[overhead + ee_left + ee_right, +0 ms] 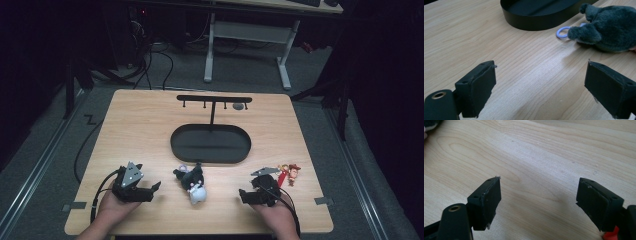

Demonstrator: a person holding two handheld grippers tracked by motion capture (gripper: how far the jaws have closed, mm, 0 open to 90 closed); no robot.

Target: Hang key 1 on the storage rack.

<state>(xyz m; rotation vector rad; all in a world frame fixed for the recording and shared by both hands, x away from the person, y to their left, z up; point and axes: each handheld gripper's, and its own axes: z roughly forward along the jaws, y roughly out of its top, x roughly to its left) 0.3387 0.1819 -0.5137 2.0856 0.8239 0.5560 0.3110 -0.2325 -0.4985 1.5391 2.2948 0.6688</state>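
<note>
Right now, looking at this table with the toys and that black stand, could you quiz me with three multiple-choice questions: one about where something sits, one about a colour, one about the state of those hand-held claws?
1. Where is the dark plush toy?
A. inside the black oval tray
B. on the wood between the two grippers, near side of the tray
C. hanging from the rack

2. What colour is the small ring by the plush?
A. pale lilac-blue
B. red
C. green

3. How do the jaws of the left gripper stand?
A. shut on the plush
B. shut on nothing
C. open, bare wood between them

Answers: 1 B, the high view shows it on the table in front of the tray. 2 A, the left gripper view shows the ring's pale tint. 3 C, a wide gap separates the pads.
</note>
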